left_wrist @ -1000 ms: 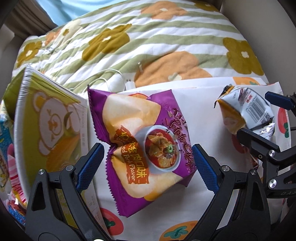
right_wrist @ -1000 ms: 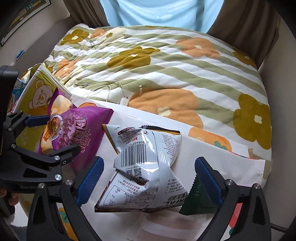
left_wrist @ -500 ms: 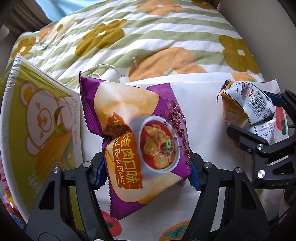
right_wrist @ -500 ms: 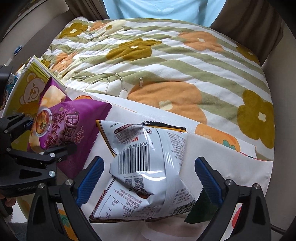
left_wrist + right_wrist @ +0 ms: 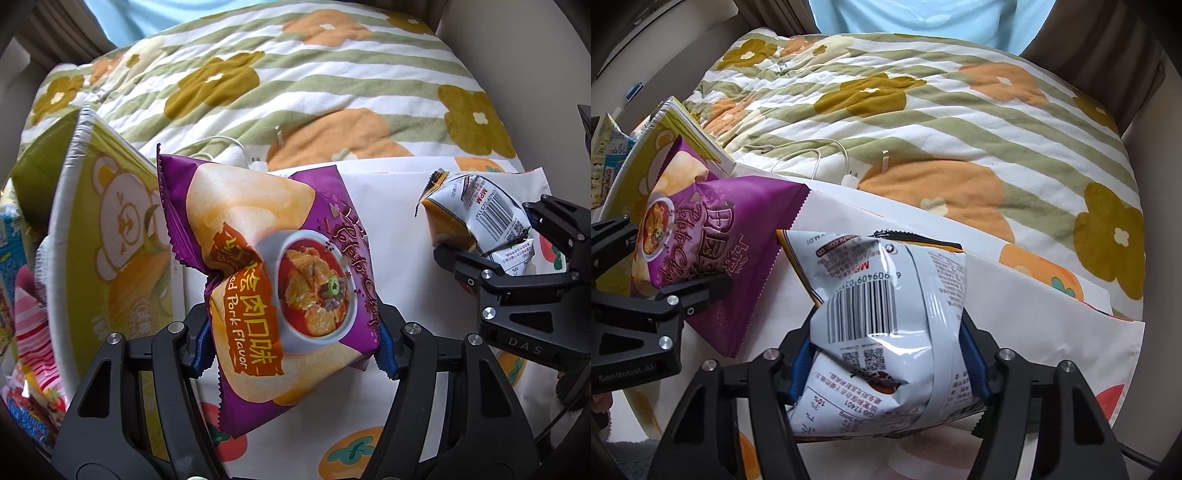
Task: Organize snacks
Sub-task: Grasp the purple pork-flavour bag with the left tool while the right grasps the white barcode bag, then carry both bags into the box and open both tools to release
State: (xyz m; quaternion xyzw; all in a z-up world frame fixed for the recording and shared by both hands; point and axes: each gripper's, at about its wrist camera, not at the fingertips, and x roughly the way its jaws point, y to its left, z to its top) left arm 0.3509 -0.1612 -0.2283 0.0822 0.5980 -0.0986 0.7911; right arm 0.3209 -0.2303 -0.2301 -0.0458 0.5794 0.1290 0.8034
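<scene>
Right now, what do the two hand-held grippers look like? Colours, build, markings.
Both match: matte black linkage frames with silver rivet pins and blue pads on the fingers. The left hand-held gripper shows "GenRobot.AI" lettering on its body in the right wrist view. The right hand-held gripper shows "DAS" on its body in the left wrist view.

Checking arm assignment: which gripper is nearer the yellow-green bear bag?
Left. The left gripper, clamped on the purple chip bag, sits right beside the bear bag; the right gripper, gripping the white bag, is farther off.
</scene>
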